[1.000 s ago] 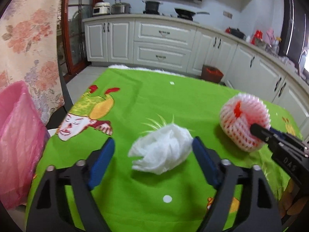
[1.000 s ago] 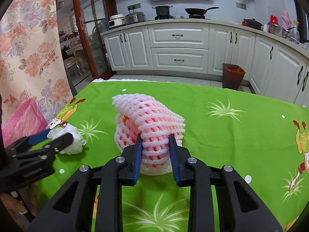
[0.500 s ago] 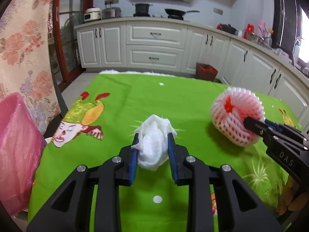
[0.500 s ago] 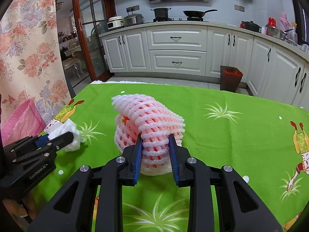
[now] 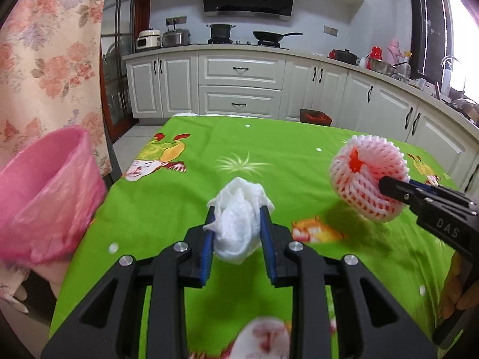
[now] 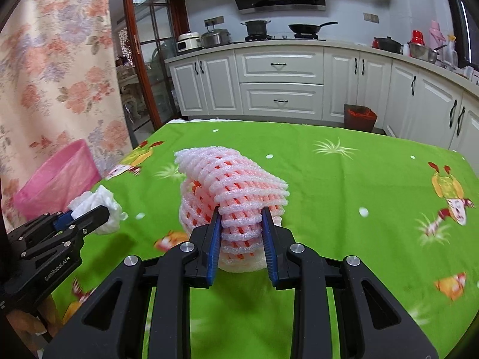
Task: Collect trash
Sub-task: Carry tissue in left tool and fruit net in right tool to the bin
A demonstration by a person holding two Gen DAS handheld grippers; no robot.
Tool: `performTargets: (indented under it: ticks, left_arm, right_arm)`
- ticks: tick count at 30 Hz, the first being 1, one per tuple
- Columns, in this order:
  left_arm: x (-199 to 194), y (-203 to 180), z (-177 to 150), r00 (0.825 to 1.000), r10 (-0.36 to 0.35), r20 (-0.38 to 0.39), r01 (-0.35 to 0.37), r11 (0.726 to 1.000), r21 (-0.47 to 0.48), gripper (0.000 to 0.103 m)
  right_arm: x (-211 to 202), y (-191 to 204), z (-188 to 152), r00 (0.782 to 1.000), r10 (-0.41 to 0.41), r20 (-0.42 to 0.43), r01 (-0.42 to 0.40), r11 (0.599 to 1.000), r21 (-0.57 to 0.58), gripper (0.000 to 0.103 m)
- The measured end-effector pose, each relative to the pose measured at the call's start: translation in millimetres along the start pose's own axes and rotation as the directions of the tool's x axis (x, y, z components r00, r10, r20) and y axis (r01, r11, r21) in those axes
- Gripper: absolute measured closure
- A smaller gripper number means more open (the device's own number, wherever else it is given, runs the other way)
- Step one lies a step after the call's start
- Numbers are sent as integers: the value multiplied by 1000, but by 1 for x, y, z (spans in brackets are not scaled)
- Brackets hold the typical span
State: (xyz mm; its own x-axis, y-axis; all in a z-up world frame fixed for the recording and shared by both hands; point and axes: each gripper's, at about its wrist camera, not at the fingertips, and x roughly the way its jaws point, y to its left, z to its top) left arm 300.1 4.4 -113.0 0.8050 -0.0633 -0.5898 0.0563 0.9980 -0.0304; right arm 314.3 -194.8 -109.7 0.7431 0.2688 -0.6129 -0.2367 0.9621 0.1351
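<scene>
Left wrist view: you are looking along the left gripper (image 5: 238,230), angled down over the green cartoon-print tablecloth (image 5: 269,149), close above it.
Right wrist view: you are facing likewise from just beside it.
Shared: both are catching the white kitchen cabinets (image 6: 281,80) and the pink-lined bin (image 5: 45,194).

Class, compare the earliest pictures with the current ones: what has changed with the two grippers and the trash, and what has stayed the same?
The left gripper, open around the crumpled white tissue before, has shut on it and lifted it off the green tablecloth, nearer the pink bin bag. The right gripper stays clamped on the foam fruit net, now raised too.
</scene>
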Motion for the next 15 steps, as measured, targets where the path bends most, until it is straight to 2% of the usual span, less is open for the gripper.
performTargets:
  ticks: [15]
  left_arm:
    - [-102, 0, -46, 994, -10, 108, 11, 1000, -7, 74]
  right_arm:
    - [-81, 52, -42, 998, 47, 51, -42, 994, -102, 77]
